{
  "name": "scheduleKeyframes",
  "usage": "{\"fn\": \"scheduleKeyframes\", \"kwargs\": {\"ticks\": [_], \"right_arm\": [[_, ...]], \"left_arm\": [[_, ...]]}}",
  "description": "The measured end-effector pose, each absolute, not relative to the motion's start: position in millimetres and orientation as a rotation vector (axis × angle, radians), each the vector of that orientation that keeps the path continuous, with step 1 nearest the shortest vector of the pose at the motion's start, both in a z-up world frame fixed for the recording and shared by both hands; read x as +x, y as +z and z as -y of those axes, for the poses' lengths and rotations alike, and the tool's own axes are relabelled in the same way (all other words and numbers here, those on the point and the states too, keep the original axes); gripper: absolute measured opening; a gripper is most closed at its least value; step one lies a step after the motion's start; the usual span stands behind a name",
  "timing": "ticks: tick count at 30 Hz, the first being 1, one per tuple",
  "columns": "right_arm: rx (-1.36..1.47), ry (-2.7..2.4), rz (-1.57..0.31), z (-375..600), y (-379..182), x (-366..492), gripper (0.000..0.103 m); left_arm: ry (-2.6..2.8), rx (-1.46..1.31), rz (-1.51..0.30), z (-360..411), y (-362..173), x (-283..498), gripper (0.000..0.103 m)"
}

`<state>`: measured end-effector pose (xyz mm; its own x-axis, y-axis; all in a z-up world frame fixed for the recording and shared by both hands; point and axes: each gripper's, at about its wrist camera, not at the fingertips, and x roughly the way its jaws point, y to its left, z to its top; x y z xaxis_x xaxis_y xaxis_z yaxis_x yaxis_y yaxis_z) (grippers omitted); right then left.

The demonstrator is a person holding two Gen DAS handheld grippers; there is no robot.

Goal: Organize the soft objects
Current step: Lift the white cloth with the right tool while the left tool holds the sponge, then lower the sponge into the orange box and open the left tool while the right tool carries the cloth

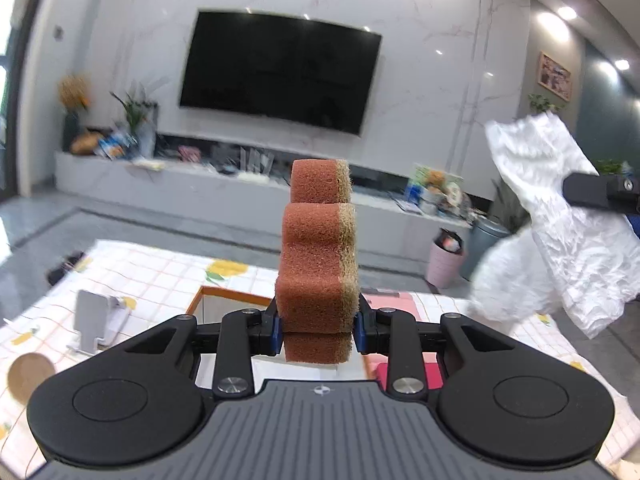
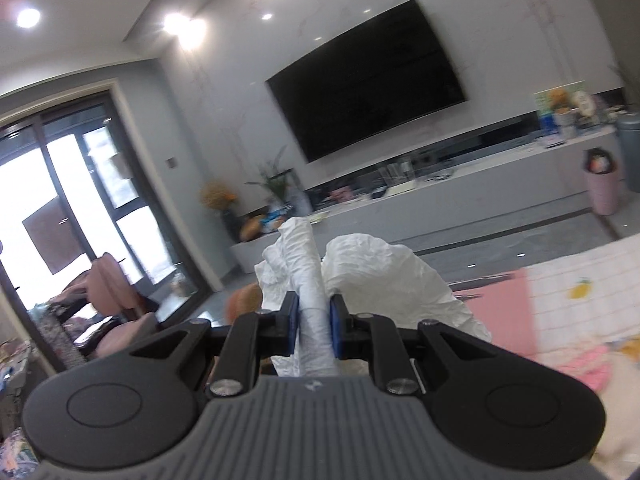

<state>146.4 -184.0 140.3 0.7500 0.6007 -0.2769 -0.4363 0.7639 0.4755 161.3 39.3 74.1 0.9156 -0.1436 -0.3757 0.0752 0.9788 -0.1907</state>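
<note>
Left gripper (image 1: 316, 326) fingers pinching wavy orange-brown scouring sponge (image 1: 318, 256). Right gripper (image 2: 314, 326) fingers pinching crumpled white cloth (image 2: 360, 276). Both aloft, apparently mid-task, unplaced.

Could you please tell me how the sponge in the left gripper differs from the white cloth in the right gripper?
The sponge is rust-orange with a tan scouring side; the white cloth is plain white. The sponge stands upright in a firm wavy block; the cloth is crumpled and drooping. Both are clamped, the sponge in the left gripper, the cloth in the right gripper.
</note>
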Motion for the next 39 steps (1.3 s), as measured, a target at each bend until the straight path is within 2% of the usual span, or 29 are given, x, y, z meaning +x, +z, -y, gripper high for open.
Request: {"fn": "scheduleKeyframes", "kwargs": {"ticks": [12, 18, 20, 22, 25, 27, 35, 39], "right_arm": [[0.290, 0.615, -0.540, 80.5, 74.8, 222.3, 0.015], [0.297, 0.616, -0.593, 76.7, 52.5, 242.7, 0.015], [0.307, 0.612, -0.604, 80.9, 47.5, 244.1, 0.015], [0.312, 0.600, -0.605, 85.8, 44.8, 243.0, 0.015], [0.309, 0.582, -0.611, 91.3, 43.8, 239.3, 0.015], [0.302, 0.573, -0.618, 94.3, 44.3, 236.8, 0.015], [0.249, 0.597, -0.680, 92.3, 53.4, 220.3, 0.015], [0.175, 0.614, -0.796, 85.0, 55.0, 206.3, 0.015]], "left_arm": [[-0.155, -0.387, -0.669, -118.9, -30.8, 265.3, 0.036], [-0.171, -0.436, -0.729, -126.6, -44.0, 281.4, 0.037], [-0.164, -0.444, -0.720, -128.1, -43.0, 279.3, 0.044], [-0.193, -0.473, -0.711, -133.8, -41.8, 274.1, 0.060], [-0.203, -0.488, -0.707, -136.0, -34.6, 268.6, 0.075], [-0.166, -0.443, -0.693, -131.9, -23.3, 263.6, 0.080], [-0.091, -0.406, -0.569, -142.4, 16.2, 230.6, 0.083], [-0.031, -0.383, -0.577, -147.5, 19.3, 227.7, 0.084]]}}
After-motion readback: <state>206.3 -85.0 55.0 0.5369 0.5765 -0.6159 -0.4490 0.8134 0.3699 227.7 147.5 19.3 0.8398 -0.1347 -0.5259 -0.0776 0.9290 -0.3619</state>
